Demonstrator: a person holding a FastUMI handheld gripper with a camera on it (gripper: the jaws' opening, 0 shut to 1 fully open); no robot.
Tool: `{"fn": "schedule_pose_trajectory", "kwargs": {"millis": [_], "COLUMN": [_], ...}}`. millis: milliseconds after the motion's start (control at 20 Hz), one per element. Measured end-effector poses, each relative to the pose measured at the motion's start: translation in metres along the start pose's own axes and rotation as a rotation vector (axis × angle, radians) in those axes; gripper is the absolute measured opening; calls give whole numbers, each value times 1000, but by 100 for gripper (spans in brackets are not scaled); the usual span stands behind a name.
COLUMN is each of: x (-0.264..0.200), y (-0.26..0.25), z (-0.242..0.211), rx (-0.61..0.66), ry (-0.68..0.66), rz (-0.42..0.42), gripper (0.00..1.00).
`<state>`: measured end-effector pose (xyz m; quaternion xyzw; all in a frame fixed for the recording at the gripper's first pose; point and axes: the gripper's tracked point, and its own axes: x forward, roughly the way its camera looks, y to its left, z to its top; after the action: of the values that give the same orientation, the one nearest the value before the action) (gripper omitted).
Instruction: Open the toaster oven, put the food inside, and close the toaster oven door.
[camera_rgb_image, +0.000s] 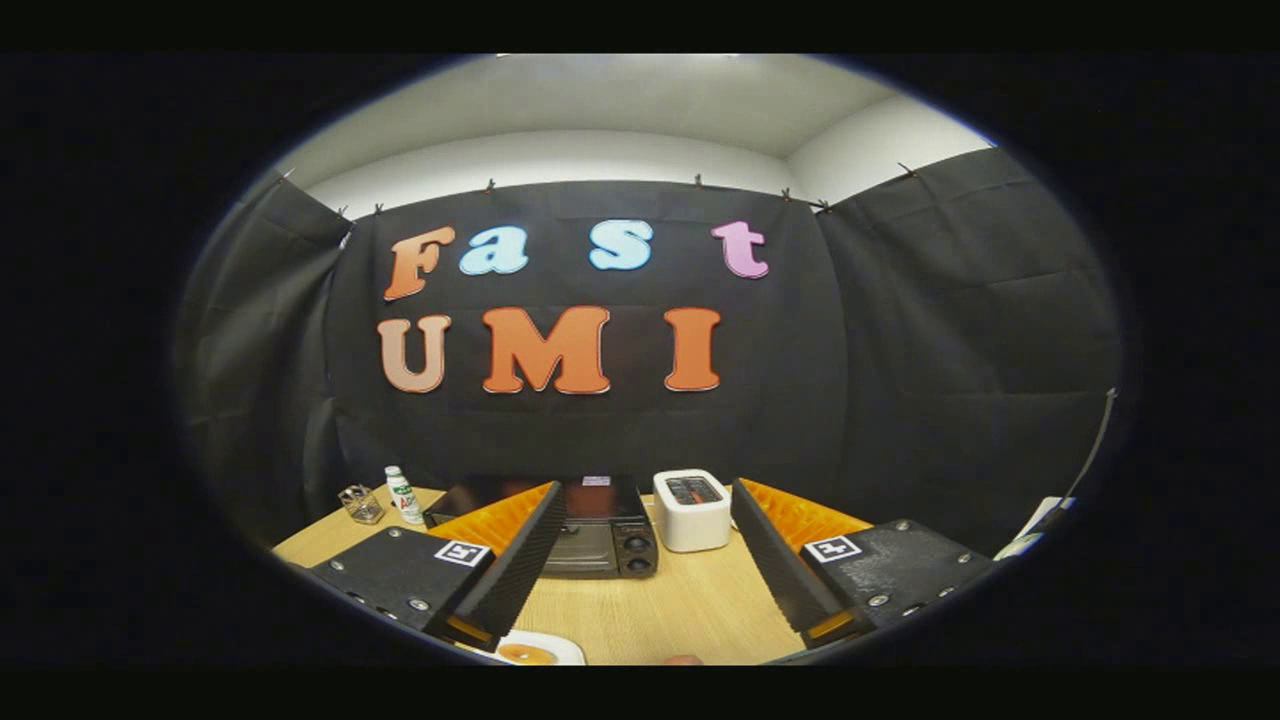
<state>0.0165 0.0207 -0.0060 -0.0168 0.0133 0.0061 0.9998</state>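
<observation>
Gripper view: tool (645, 500) open, one toaster oven (600, 535), one toaster (692, 508) ahead

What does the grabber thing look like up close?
The gripper has two long flat fingers with fine ridges along their inner faces. Each finger sits on a dark block studded with small silver screws. Each block carries a square white tag with a black pattern. The fingers stand wide apart, open, with the toaster oven beyond them.

Gripper (640, 520), fingers wide apart over the wooden table (650, 610): two ribbed wedge fingers on flat dark mounting blocks, each block with a square black-and-white marker tag and small silver screws, possibly more at the blurred rim.
</observation>
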Motion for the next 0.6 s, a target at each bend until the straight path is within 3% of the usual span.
{"fn": "schedule_pose_trajectory", "kwargs": {"millis": [300, 600], "x": [20, 70], "y": [16, 66], "z": [-6, -28], "rx": [10, 10], "ry": [18, 83], "rz": [14, 75], "gripper": [98, 98]}}
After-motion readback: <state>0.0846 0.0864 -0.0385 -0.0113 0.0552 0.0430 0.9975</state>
